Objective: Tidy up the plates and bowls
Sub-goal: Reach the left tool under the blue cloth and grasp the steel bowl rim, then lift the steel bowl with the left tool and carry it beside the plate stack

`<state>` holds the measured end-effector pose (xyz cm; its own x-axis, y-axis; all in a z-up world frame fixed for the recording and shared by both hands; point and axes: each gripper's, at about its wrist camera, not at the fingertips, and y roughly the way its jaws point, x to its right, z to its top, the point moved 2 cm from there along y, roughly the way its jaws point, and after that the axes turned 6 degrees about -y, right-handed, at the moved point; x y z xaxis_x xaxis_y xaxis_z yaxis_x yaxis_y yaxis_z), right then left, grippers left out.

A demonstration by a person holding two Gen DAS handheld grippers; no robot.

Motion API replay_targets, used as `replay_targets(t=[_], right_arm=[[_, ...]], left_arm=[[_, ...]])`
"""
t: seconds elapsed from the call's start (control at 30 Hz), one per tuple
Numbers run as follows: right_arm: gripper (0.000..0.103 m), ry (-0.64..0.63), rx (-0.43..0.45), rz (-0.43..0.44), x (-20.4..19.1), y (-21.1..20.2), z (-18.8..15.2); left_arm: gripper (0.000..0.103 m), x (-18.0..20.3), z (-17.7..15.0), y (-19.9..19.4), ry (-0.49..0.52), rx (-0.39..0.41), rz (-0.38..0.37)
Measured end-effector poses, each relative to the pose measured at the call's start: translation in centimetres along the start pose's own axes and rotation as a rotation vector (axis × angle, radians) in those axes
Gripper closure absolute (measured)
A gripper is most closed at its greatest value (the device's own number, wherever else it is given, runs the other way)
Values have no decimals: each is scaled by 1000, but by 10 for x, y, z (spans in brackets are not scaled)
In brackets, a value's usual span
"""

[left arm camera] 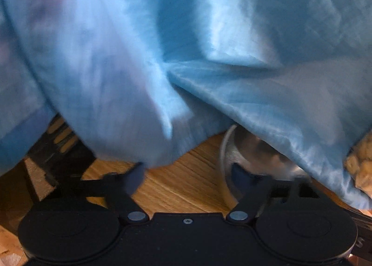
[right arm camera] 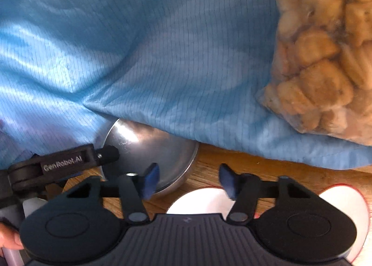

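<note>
A shiny metal bowl sits on the wooden table, its far side hidden under a blue cloth. It also shows in the left wrist view, mostly covered. A white plate with a red rim lies low in the right wrist view, partly behind the gripper body. My right gripper is open and empty, its left fingertip over the bowl's near edge. My left gripper is open and empty, its right fingertip at the bowl's rim. The left gripper also shows at the left of the right wrist view.
The blue cloth drapes over most of both views. A clear bag of tan food pieces rests on the cloth at the right. A dark slatted object stands at the left. Wooden table shows between the fingers.
</note>
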<state>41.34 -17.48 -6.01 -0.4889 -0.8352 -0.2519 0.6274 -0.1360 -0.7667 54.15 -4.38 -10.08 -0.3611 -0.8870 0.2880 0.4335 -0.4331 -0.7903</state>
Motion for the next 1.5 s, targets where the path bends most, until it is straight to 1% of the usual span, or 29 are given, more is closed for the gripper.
replay_targets(t=[0.03,0.1,0.13,0.2,0.3,0.4,0.5,0.57,0.6,0.63,0.7,0.77,0.87,1.0,1.07,1.27,1.5], right_arm=[[58,-4,1,-2,-1,2,0],[69,7,-1,23,0,6,0],[73,15,-1,36,0,9,1],[74,24,-3,46,0,10,2],[77,44,-9,73,2,9,2],[78,61,-34,108,0,2,-2],[78,52,-51,145,-6,-19,-18],[80,24,-43,168,-11,-28,-28],[81,16,-58,176,-14,-29,-33],[81,4,-78,179,-16,-29,-38],[82,-8,-108,188,-18,-26,-48],[82,-11,-116,197,-20,-30,-56],[82,-21,-97,205,-24,-43,-65],[82,-34,-56,216,-23,-69,-73],[82,-41,-37,223,-21,-81,-74],[81,-54,32,236,-7,-126,-88],[80,-80,79,281,40,-192,-117]], left_arm=[[47,2,-1,0,4,-5,-15],[72,5,-2,-1,-1,-8,-75],[77,8,-3,-1,6,-6,-97],[90,13,-6,-3,38,1,-116],[90,12,-12,-8,70,7,-108],[89,2,-19,-20,69,21,-110],[90,-7,-31,-39,69,55,-115],[93,-11,-44,-52,108,74,-93],[92,-12,-52,-58,128,77,-79],[92,-16,-54,-61,132,71,-70],[91,-21,-65,-63,114,26,-46],[91,-25,-75,-73,107,21,-36],[91,-29,-81,-93,117,33,-30],[91,-30,-89,-113,132,80,-55],[91,-26,-94,-124,139,103,-65],[91,0,-112,-160,170,190,-91],[91,48,-151,-207,208,277,-99]])
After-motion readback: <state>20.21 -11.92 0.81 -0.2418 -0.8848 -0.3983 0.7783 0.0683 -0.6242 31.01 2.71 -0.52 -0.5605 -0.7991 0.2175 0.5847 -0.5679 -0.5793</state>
